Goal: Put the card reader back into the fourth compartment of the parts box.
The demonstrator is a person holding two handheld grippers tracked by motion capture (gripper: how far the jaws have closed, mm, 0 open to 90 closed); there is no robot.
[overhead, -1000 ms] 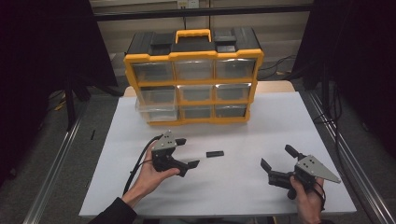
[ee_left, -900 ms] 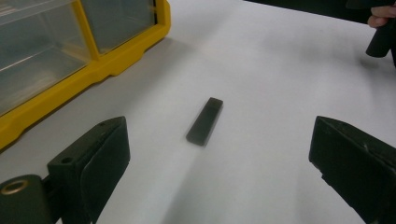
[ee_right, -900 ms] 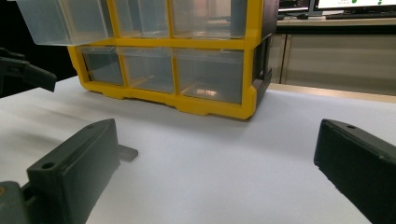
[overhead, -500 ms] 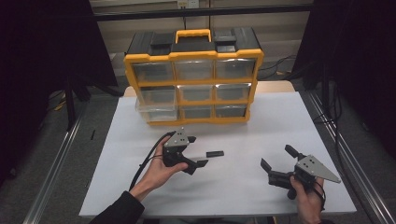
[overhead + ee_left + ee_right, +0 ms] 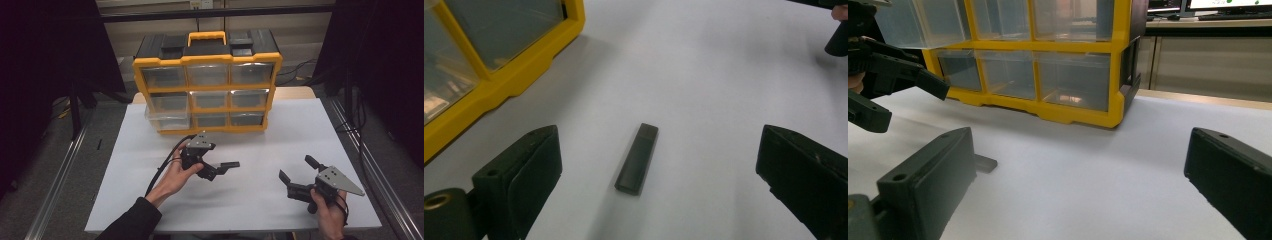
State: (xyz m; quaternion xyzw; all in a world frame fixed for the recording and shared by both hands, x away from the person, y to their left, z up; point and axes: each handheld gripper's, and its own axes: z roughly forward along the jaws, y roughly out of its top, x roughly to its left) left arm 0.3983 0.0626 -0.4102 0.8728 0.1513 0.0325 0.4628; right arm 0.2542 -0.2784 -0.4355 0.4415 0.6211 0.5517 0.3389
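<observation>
At centre frame in the high view, the left gripper [image 5: 216, 170] hangs with jaws wide beside the small black stick [image 5: 637, 158], flat on bare worktop [image 5: 260, 145]. Lower right, the right gripper [image 5: 296, 176] gapes empty, near the worktop's front edge.

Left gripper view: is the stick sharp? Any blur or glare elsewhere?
Left gripper view: black stick fairly sharp, soft shadow beside it; jaws soft at the frame edges. Right gripper view: near jaws blurred, reflection on a drawer front. High view: dark surroundings, white table evenly lit.
</observation>
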